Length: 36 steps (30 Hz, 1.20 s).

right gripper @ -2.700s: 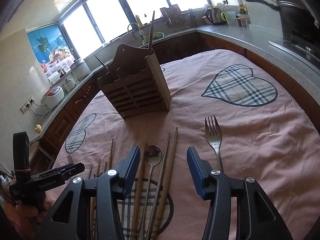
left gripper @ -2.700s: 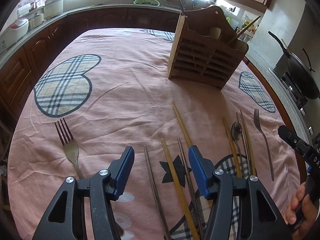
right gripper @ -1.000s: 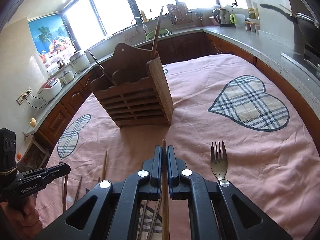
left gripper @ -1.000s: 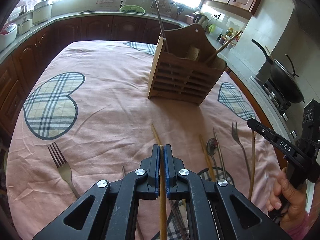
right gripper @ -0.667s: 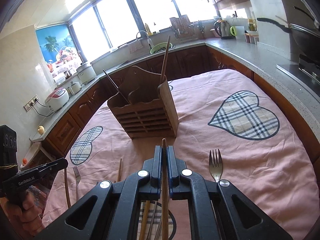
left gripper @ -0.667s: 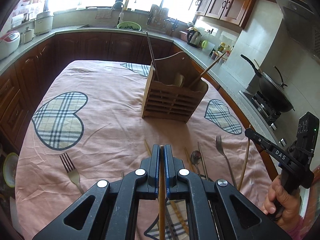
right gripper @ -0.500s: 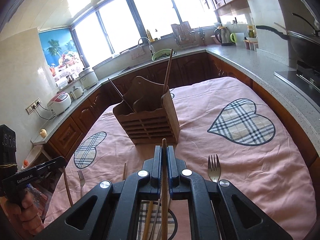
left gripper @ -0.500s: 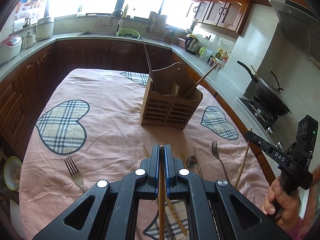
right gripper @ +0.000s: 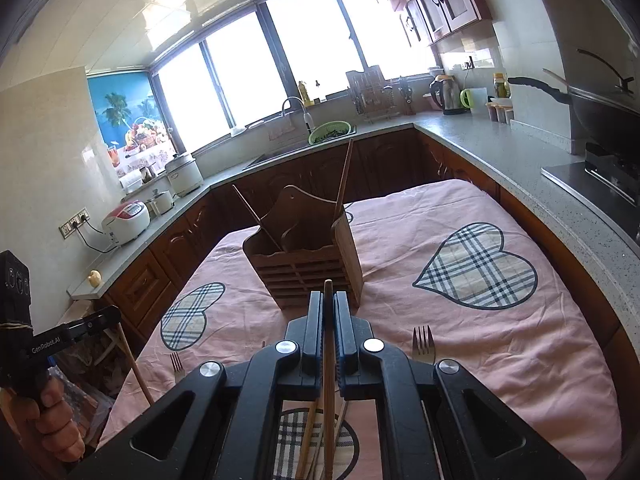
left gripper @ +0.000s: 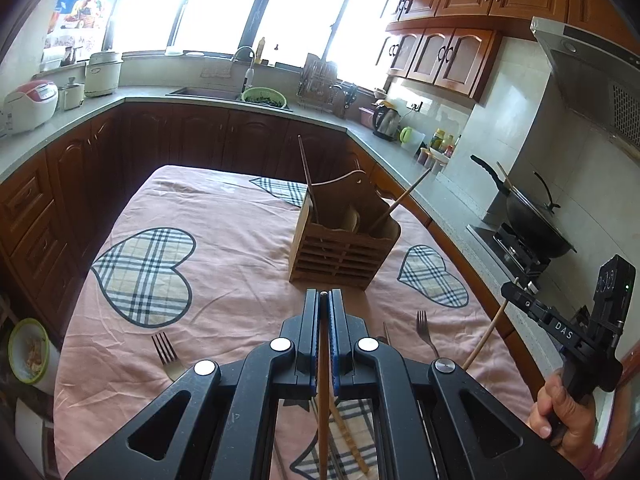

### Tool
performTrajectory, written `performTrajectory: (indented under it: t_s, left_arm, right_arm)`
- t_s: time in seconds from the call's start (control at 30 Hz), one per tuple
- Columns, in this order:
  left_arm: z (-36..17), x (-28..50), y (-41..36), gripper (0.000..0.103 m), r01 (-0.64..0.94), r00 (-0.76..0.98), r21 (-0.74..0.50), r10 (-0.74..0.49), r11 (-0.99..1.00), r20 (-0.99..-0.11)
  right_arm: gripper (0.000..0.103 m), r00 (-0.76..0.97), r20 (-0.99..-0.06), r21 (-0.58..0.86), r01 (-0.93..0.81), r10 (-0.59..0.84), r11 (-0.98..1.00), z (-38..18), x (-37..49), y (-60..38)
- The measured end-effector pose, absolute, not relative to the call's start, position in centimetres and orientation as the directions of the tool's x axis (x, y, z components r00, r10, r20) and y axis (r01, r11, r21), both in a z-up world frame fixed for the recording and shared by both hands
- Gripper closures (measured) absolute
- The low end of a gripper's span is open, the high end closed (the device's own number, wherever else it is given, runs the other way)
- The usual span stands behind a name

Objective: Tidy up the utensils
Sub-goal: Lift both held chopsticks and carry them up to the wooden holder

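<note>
My left gripper is shut on a wooden chopstick, held high above the table. My right gripper is shut on another wooden chopstick, also raised; it shows in the left wrist view too. The wooden slatted utensil holder stands mid-table with two chopsticks leaning in it, ahead of both grippers; it also shows in the right wrist view. Loose chopsticks lie on the cloth below the grippers. One fork lies left, another fork right.
The table has a pink cloth with plaid hearts. Dark counters wrap around it with a sink, a rice cooker, a kettle and a wok on the stove. A bowl sits low beyond the left table edge.
Both grippers closed on a chopstick each, then rose well above the table and drew back; the holder now looks smaller and farther away.
</note>
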<state>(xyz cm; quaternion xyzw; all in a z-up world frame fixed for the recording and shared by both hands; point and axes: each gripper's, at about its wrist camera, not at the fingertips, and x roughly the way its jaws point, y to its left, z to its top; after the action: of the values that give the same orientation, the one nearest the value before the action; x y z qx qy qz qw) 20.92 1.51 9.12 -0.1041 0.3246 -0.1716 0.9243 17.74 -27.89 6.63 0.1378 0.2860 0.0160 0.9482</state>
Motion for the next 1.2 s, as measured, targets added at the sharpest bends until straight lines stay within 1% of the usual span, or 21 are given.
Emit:
performTrajectory:
  t_s: [0.27, 0.7, 0.87, 1.2]
  left_arm:
    - [9.7, 20.7, 2.7, 0.101, 0.239, 0.752, -0.312, -0.379, 0.919, -0.539]
    - [10.3, 22.2, 3.5, 0.101, 0.214, 0.784, -0.323, -0.36, 0.922, -0.506]
    - [11.0, 23.3, 3.1, 0.101, 0.215, 0.807, -0.325, -0.355, 0.921, -0.473]
    - [12.8, 25.7, 2.8, 0.101, 0.22, 0.87, -0.327, -0.336, 0.919, -0.36]
  right_arm:
    - [0.098, 0.858, -0.503, 0.27, 0.04, 0.106, 0.962, 8.1, 17.1, -27.9]
    - [0.098, 0.873, -0.474, 0.28, 0.025, 0.116, 0.96, 9.2, 17.6, -27.8]
    - [0.098, 0.884, -0.453, 0.282, 0.017, 0.118, 0.959, 9.9, 18.2, -27.8]
    - [0.098, 0.915, -0.387, 0.299, 0.006, 0.115, 0.954, 11.7, 20.3, -28.2]
